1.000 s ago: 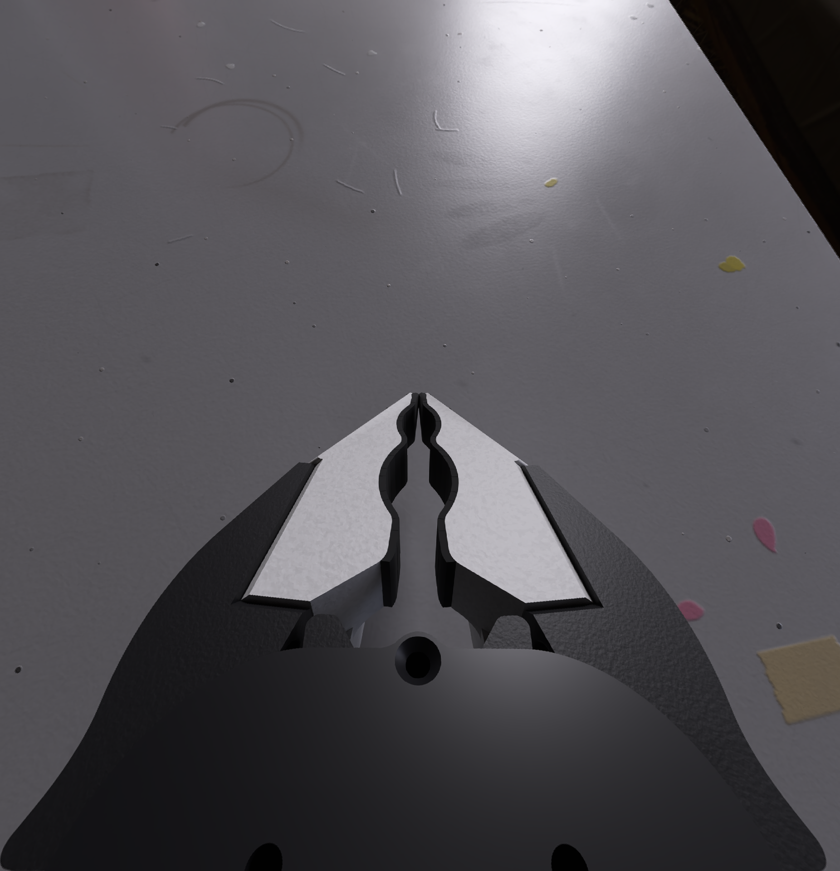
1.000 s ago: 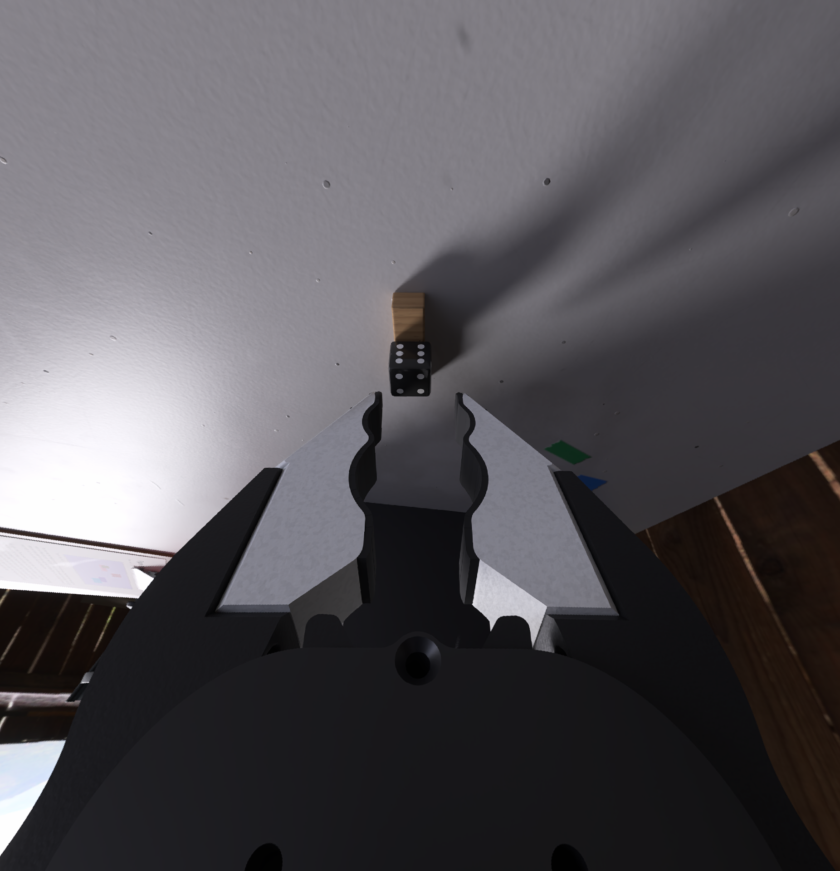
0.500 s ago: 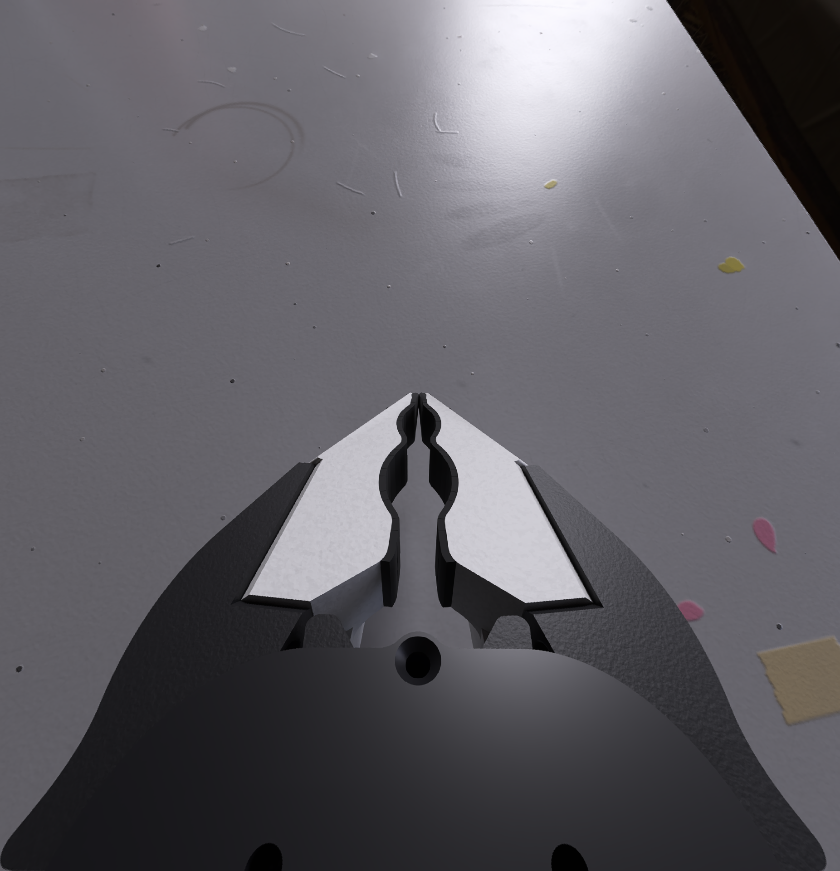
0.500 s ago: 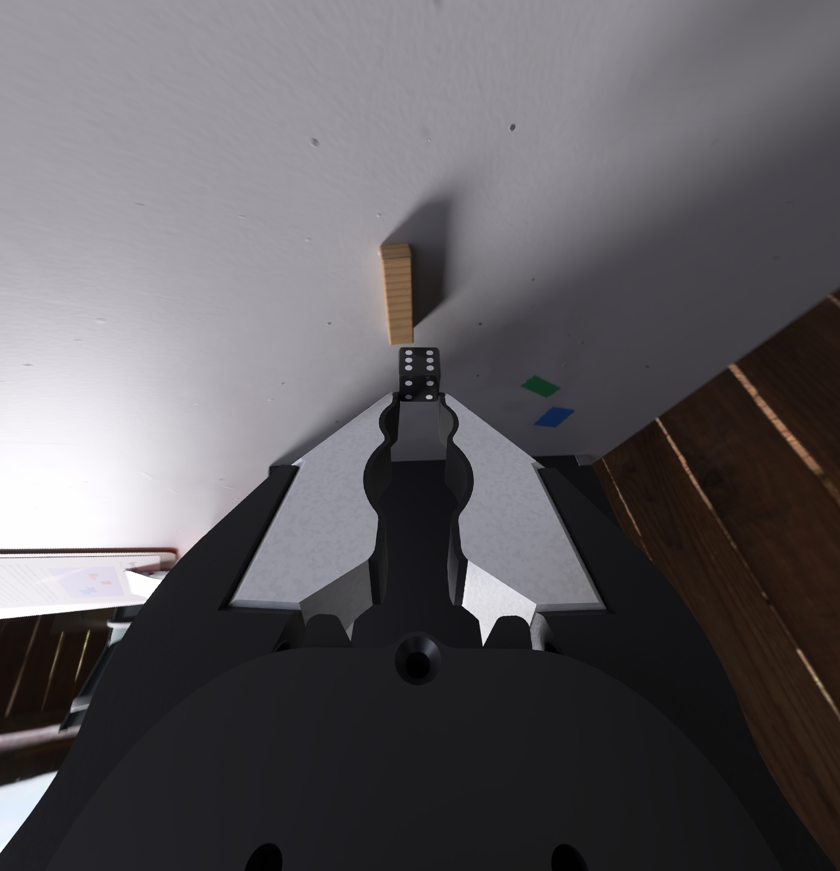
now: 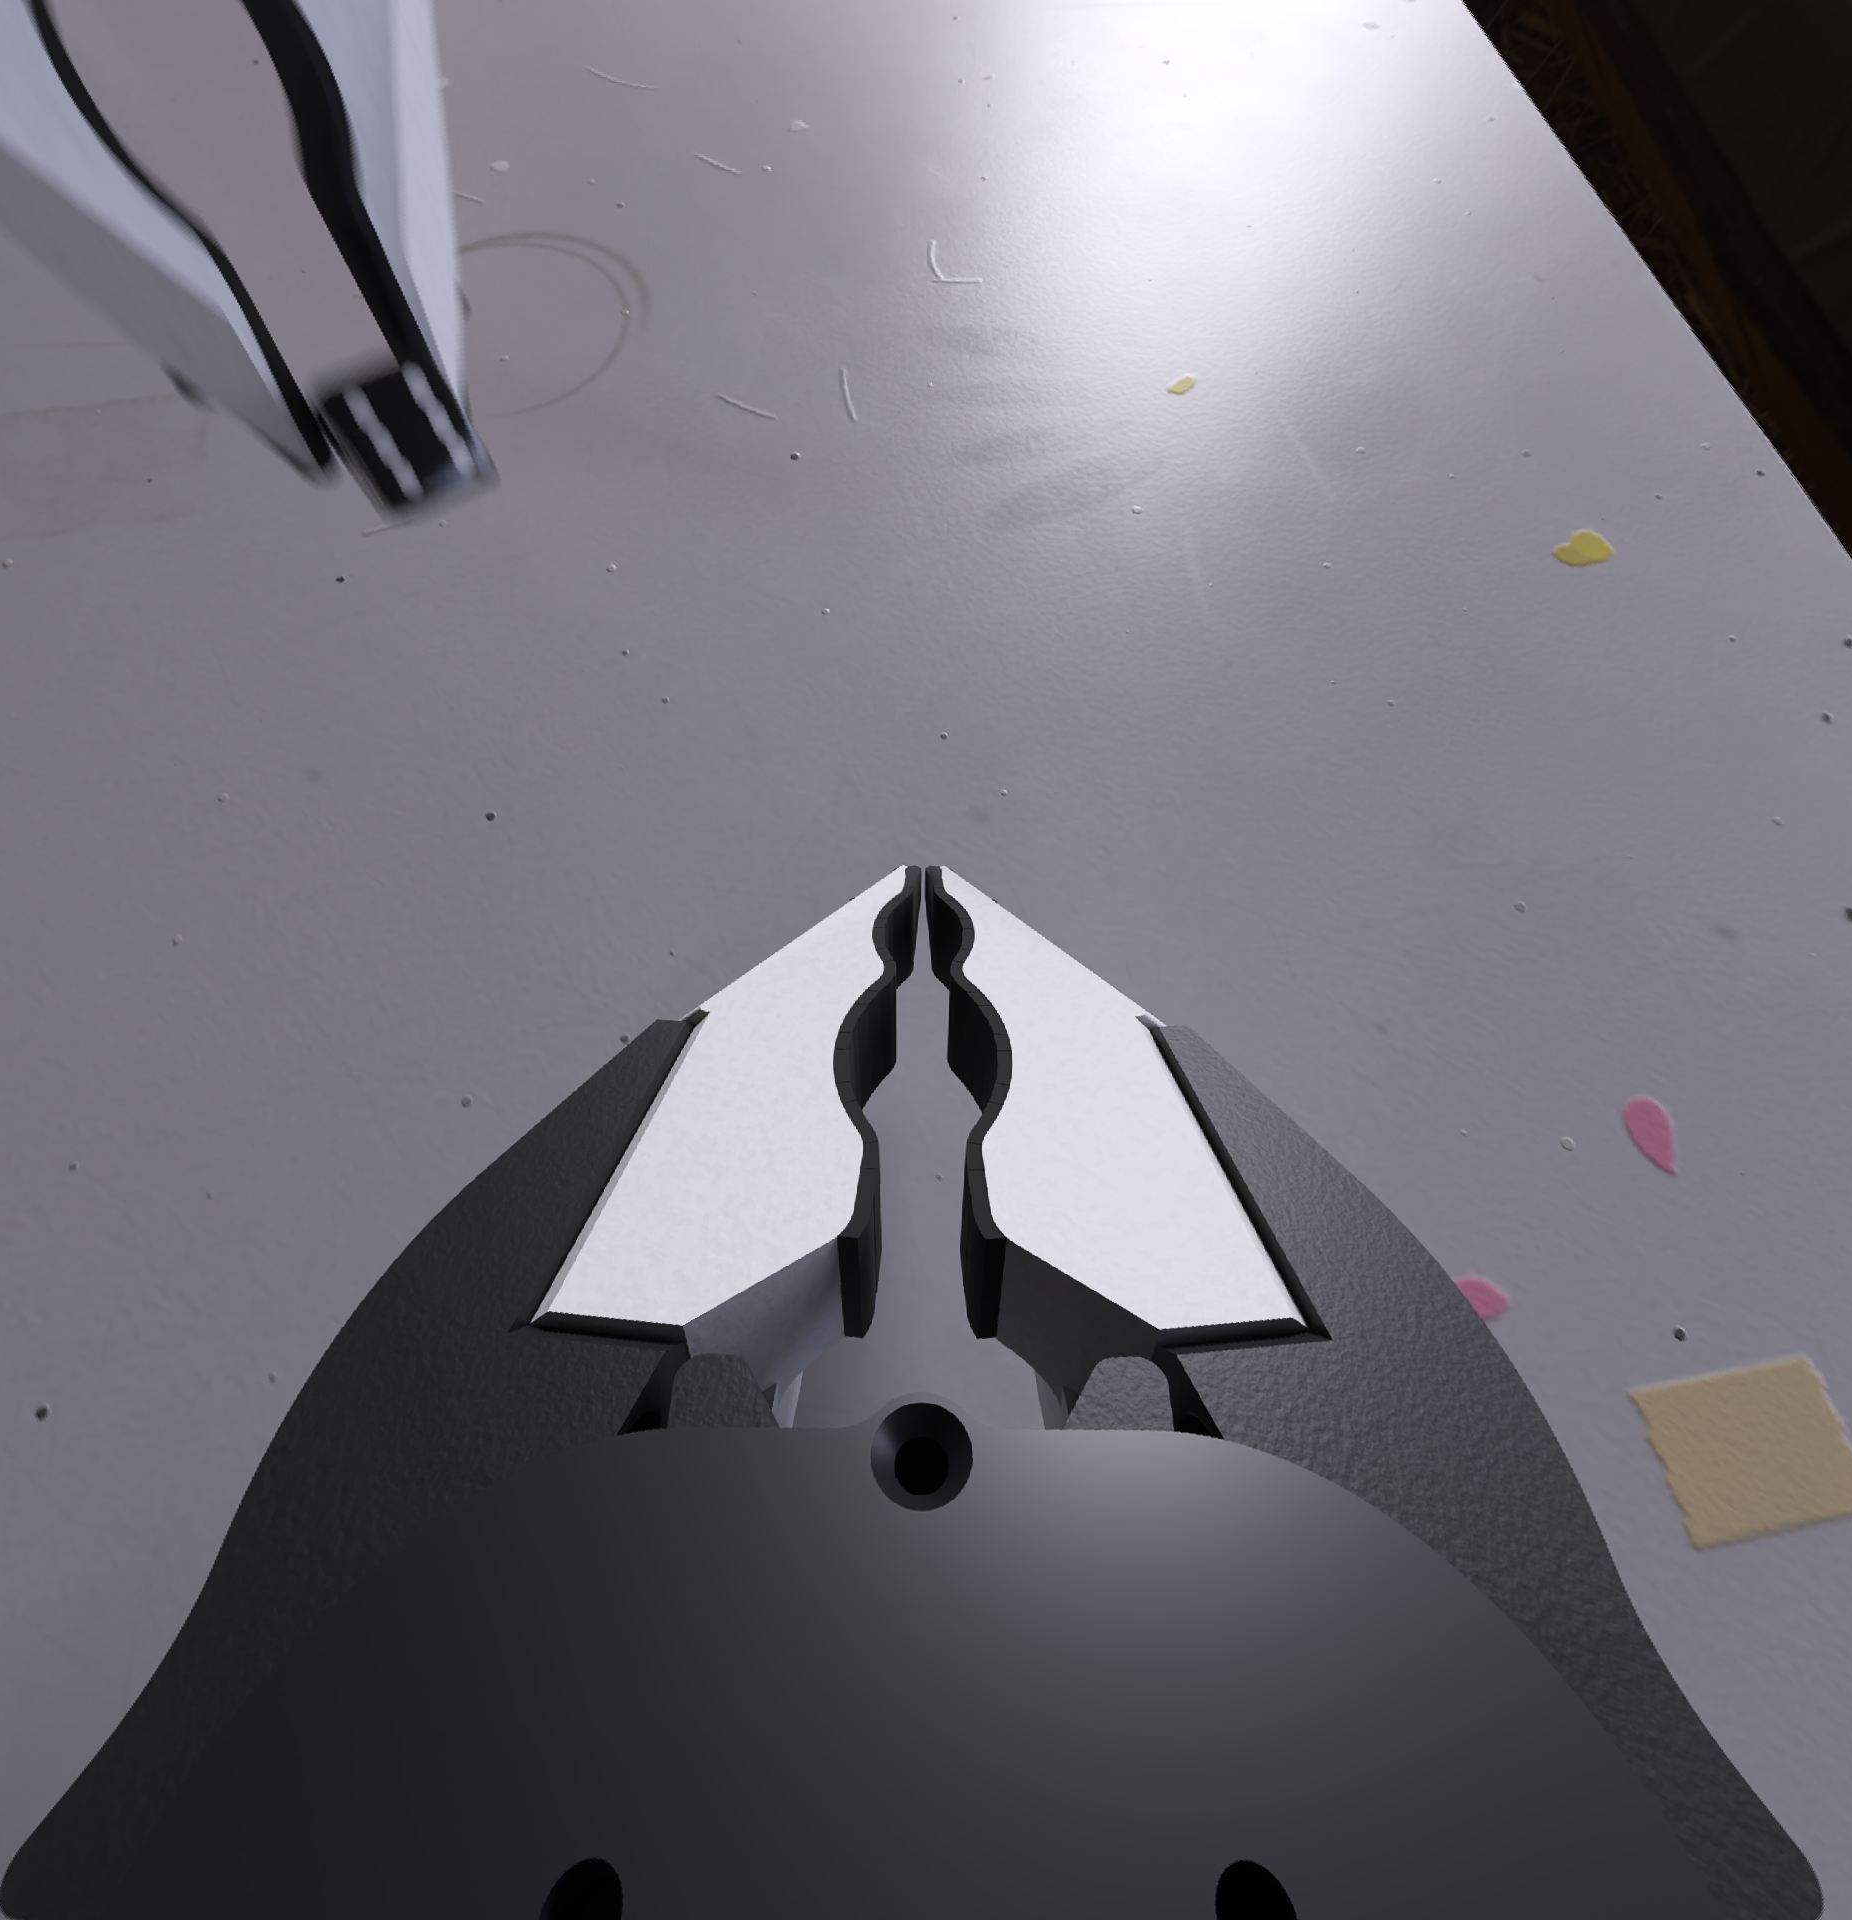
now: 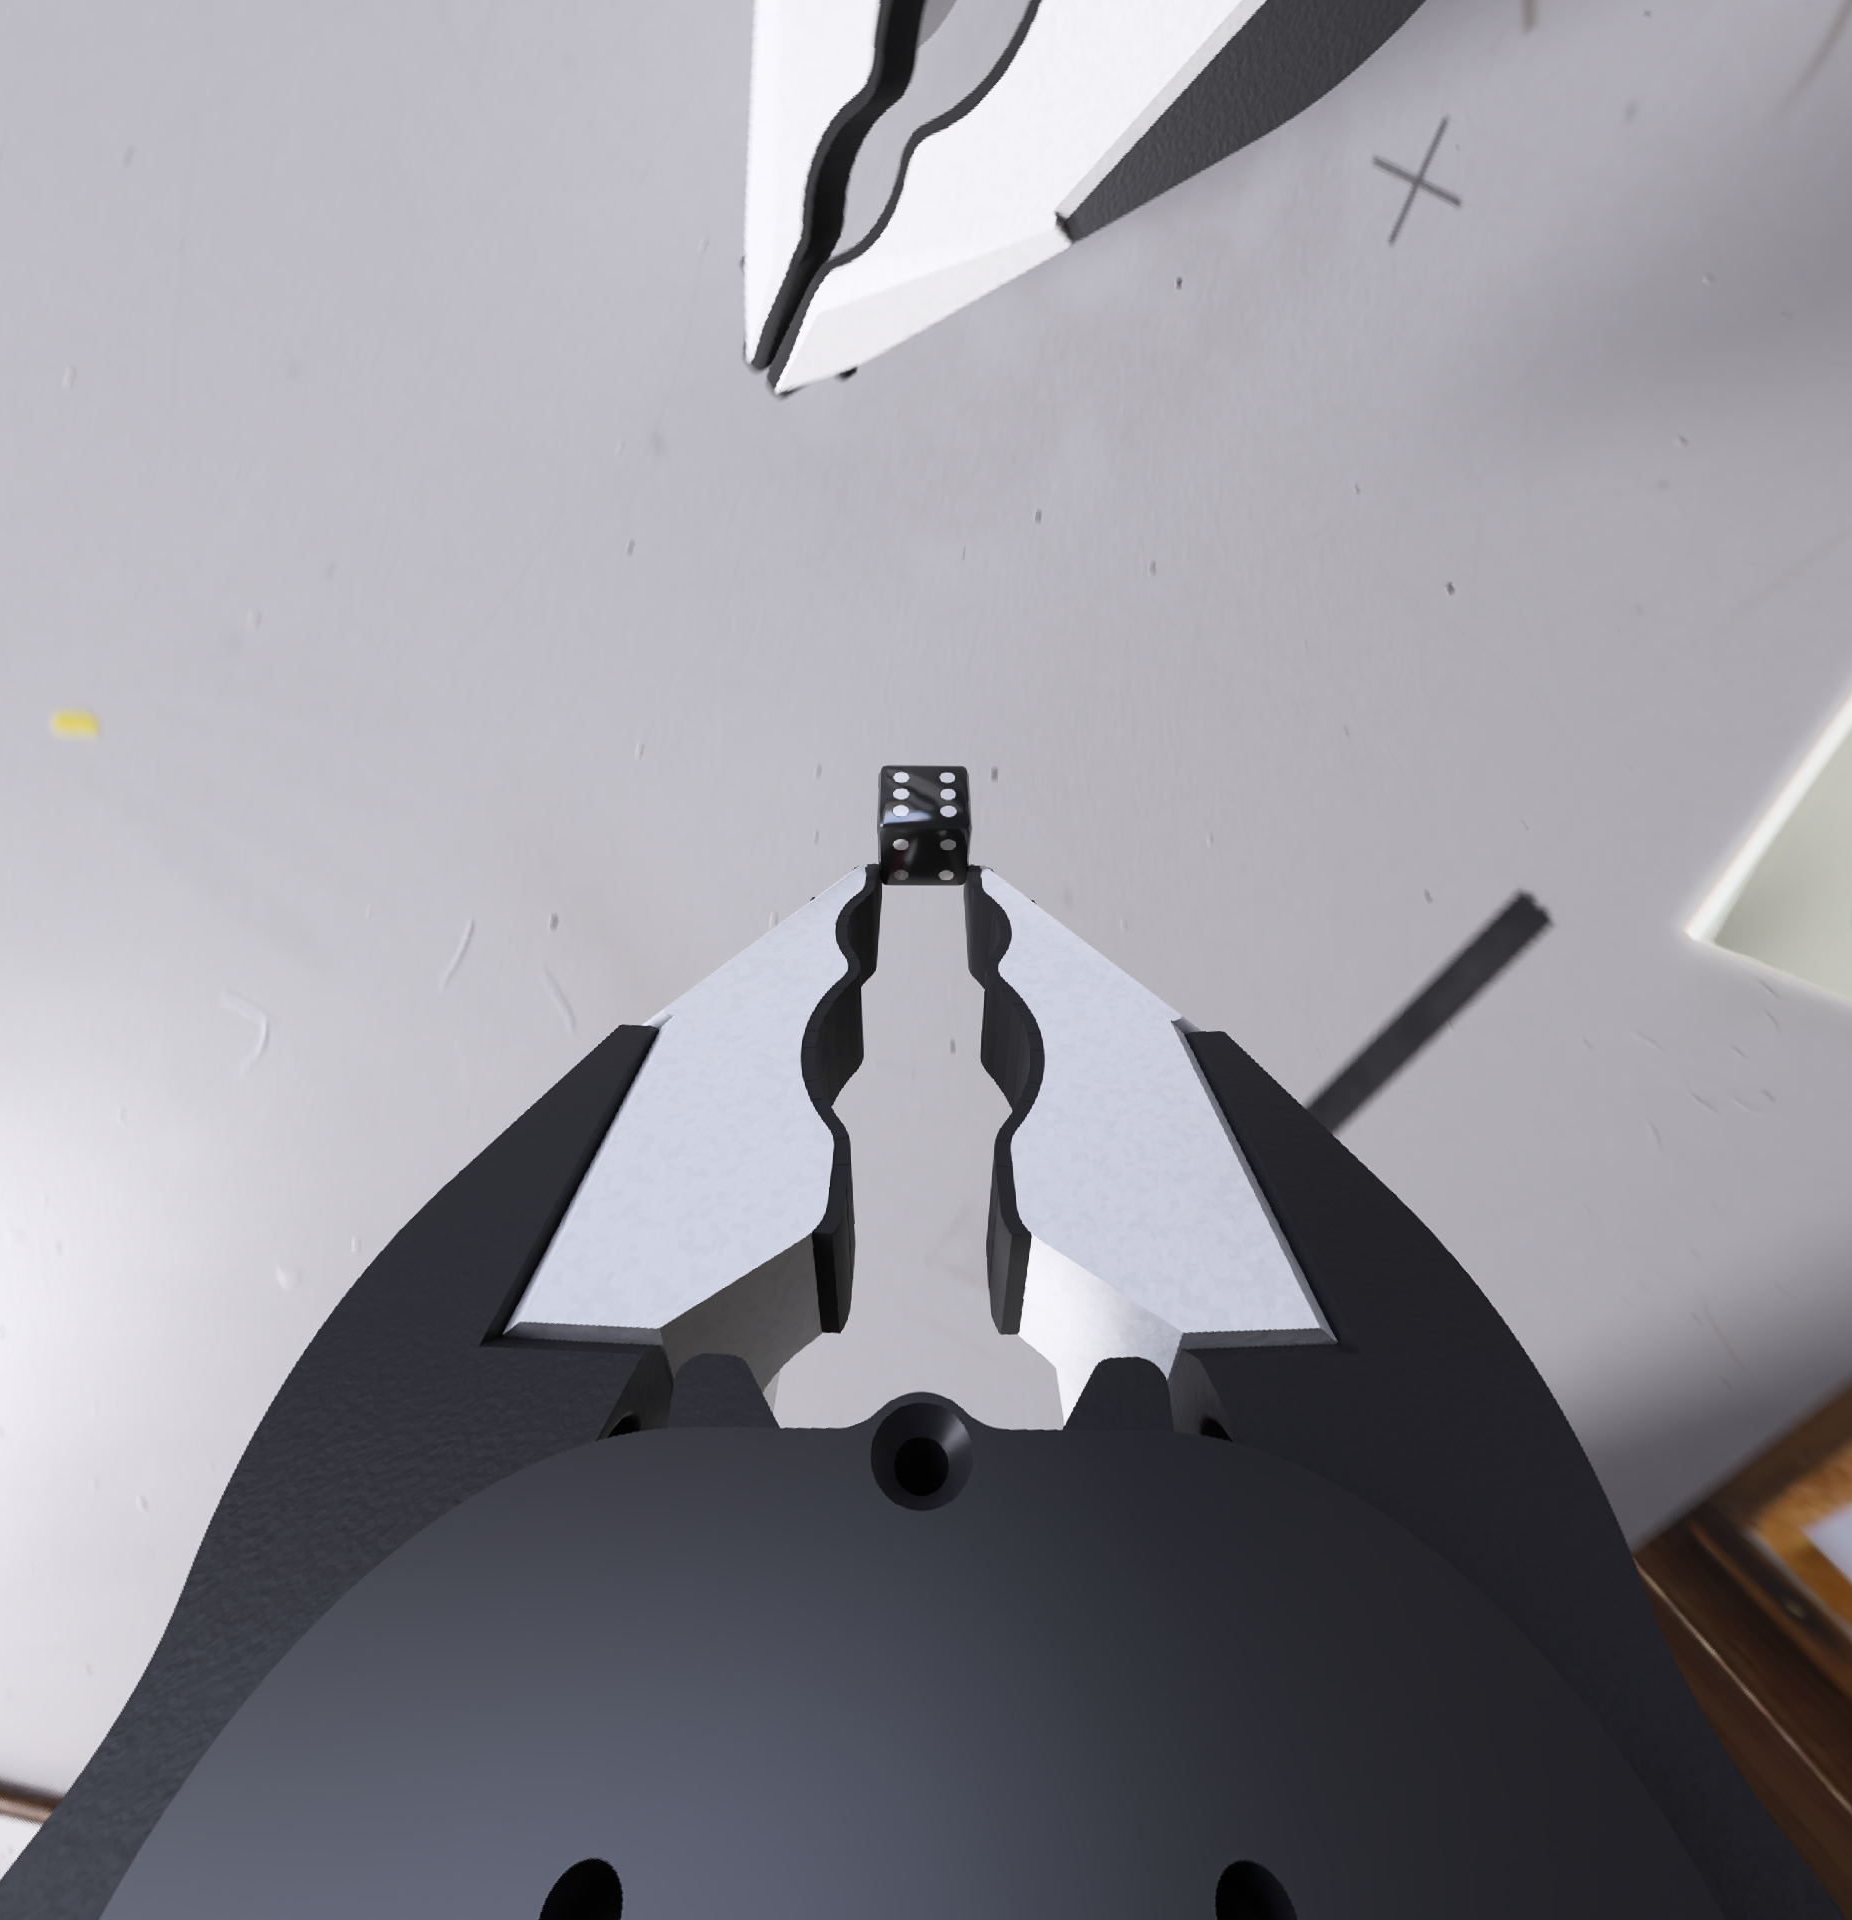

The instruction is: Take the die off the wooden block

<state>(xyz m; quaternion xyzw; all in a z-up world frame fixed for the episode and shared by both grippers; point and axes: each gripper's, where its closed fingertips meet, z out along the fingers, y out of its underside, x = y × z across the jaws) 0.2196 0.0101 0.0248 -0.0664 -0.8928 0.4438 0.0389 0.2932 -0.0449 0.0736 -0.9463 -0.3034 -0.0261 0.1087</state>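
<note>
My right gripper (image 6: 923,881) is shut on the black die (image 6: 924,823) with white pips and holds it at its fingertips above the white table (image 6: 382,623). The same gripper shows blurred at the upper left of the left wrist view (image 5: 397,442), with the die (image 5: 402,431) between its tips. My left gripper (image 5: 922,873) is shut and empty, low over the table. It also shows at the top of the right wrist view (image 6: 771,374). The wooden block is in neither view.
The table's right edge (image 5: 1680,291) runs diagonally in the left wrist view. A tan tape square (image 5: 1753,1449), pink flecks (image 5: 1649,1132) and yellow flecks (image 5: 1582,548) lie on the table. A black strip (image 6: 1431,1008), a pencilled cross (image 6: 1421,192) and a pale sheet (image 6: 1826,862) show in the right wrist view.
My right gripper closed on the die, lifted it off the wooden block and carried it away; the block left view. It now appears in the left wrist view. My left gripper stayed still.
</note>
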